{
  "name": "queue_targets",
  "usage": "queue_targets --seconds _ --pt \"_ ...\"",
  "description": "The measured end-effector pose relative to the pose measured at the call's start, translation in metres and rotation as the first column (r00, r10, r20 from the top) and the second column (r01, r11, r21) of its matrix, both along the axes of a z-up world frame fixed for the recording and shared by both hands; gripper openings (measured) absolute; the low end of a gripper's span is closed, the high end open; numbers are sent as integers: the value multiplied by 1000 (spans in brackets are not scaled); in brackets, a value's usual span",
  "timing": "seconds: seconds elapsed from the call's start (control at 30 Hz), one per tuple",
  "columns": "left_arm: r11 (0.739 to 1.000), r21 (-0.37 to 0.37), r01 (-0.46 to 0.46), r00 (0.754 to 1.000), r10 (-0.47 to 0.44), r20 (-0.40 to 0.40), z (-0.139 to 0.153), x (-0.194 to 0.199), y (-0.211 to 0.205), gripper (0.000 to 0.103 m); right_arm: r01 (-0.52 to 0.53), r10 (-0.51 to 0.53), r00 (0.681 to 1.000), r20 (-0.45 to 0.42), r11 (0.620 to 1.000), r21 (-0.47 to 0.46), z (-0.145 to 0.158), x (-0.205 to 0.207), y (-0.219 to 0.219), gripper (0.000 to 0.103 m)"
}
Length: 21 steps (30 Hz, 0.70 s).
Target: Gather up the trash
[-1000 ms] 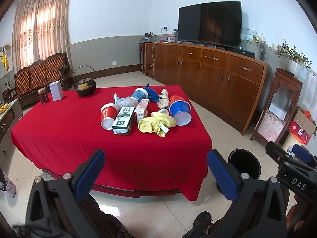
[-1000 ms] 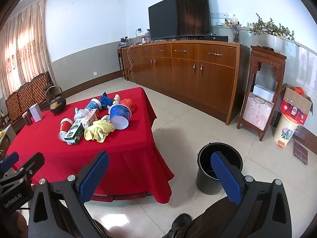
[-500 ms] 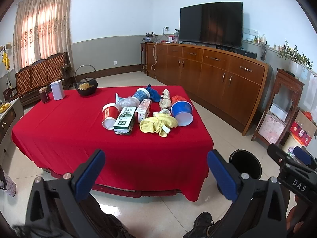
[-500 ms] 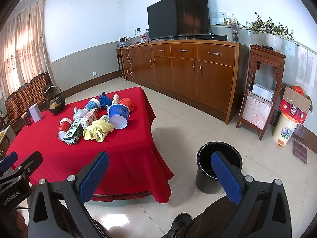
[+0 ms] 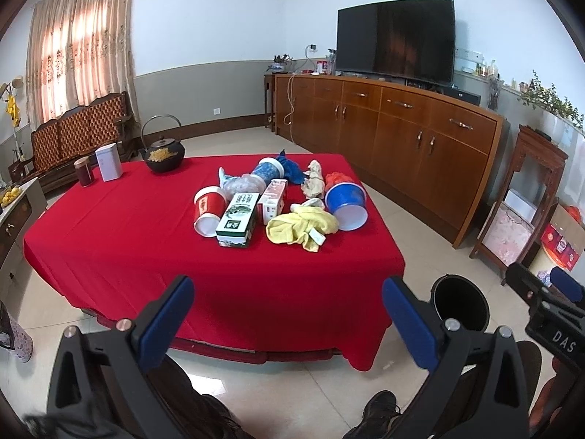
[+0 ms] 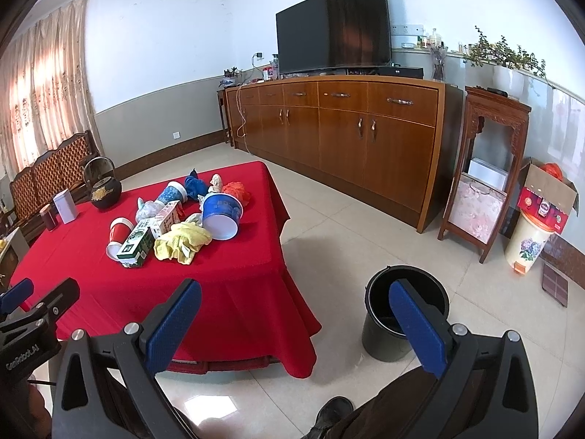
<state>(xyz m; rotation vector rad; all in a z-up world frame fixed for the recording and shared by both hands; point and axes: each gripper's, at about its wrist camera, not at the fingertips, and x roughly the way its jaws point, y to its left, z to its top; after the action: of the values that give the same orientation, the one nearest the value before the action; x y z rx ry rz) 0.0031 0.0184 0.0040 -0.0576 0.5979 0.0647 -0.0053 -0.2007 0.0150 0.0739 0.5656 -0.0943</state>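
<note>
Red-clothed table [image 5: 109, 241] piled with trash [image 5: 281, 205], black bucket [image 6: 406, 311] set beside it, both grippers' fingers [image 5: 166, 320] [image 6: 173, 329] held spread, nothing gripped.

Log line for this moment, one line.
phase: approach | left gripper: open, empty | right gripper: open, empty | trash pile: on red table, untouched | black bin: on floor

Left tongs [image 5: 289, 323]: jaws spread wide, nothing between the blue pads [image 5: 166, 320], occupying the bottom of its own frame. Right tongs [image 6: 292, 329]: likewise spread wide, holding nothing, low in its own frame. Each shows at the other view's lower edge. Person's dark shoe [image 5: 380, 408] at bottom centre.
</note>
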Motion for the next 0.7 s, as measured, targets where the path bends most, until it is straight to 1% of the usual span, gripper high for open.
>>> queue_targets --seconds 0.33,0.43,0.7 --pt "999 -16 -39 998 39 -39 -13 27 22 103 -28 28 999 -27 1000 0 -12 37 8 103" --pt "998 -33 -54 997 52 -62 -17 37 32 103 -41 41 998 -36 999 5 -14 51 13 103" --pt "995 -40 -92 993 89 -78 -17 61 53 103 -78 78 996 -51 997 11 -17 86 31 103"
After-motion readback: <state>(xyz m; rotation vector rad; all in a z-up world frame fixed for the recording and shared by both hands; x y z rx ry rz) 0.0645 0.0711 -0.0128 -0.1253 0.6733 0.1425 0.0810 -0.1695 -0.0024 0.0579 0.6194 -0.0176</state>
